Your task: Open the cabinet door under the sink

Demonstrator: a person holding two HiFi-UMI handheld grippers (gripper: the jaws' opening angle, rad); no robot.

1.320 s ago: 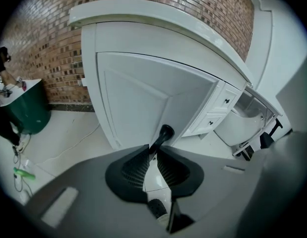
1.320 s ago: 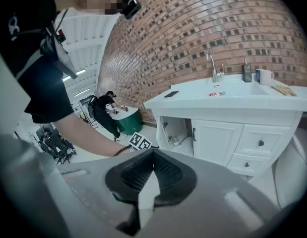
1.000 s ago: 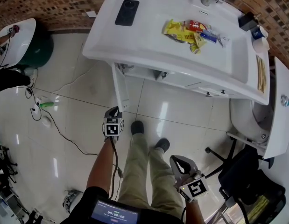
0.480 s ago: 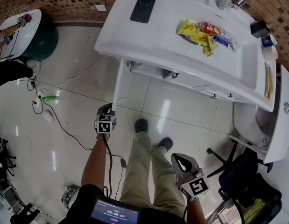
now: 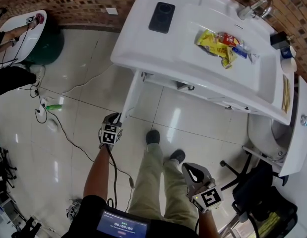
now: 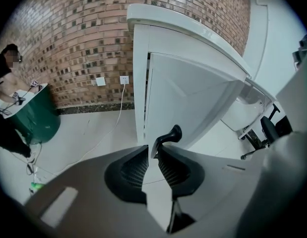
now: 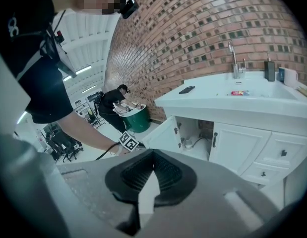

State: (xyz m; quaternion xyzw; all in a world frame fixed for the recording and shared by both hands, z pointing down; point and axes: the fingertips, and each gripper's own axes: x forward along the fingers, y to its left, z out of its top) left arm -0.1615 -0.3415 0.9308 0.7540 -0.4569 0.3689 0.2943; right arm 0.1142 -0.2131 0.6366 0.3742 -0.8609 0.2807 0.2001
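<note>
Swung the door (image 5: pixel 129 98) under the sink (image 5: pixel 143 38) wider than a second ago, drawing the left gripper (image 5: pixel 117 118) back with it. Just loosened those jaws: partly apart now, handle (image 6: pixel 168 135) between the tips, probably no longer pinched. Looks done bar letting go, with right gripper (image 5: pixel 190 171) closed and empty.

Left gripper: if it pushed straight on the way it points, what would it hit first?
The black door handle, its lower end between the tips of the left gripper, whose fingers have just been opening; then the white cabinet door.
</note>
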